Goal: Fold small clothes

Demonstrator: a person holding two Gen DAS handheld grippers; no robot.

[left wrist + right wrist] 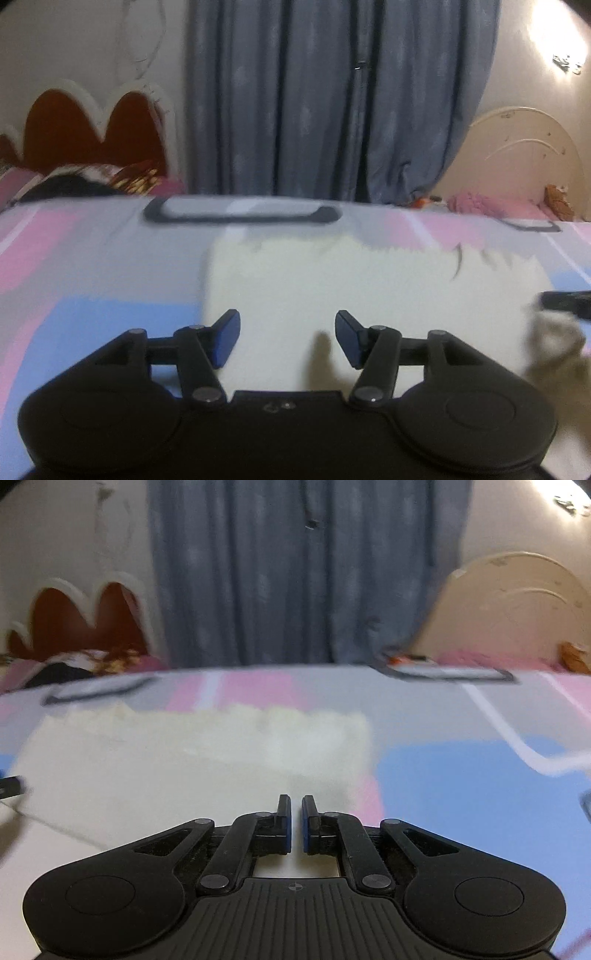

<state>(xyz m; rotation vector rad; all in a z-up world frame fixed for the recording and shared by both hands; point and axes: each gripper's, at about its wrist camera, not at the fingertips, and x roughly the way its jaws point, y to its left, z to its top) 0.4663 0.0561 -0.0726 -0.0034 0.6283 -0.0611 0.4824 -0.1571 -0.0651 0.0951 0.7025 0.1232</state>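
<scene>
A small cream-white cloth (369,291) lies flat on a bed sheet of pink, blue and grey patches (74,266). My left gripper (287,339) is open and empty, low over the cloth's near left part. In the right wrist view the same cloth (166,760) spreads to the left and centre. My right gripper (296,823) has its jaws nearly together with a thin gap, over the cloth's near right part; nothing shows between its fingers. The right gripper's tip shows at the left view's right edge (565,301), beside a blurred lifted bit of cloth.
A dark-rimmed rectangular mark (240,212) shows on the sheet's far part, another at the right (450,672). Blue-grey curtains (325,96) hang behind. A red scalloped headboard (92,136) stands left, a cream arched one (517,605) right, with pink bedding.
</scene>
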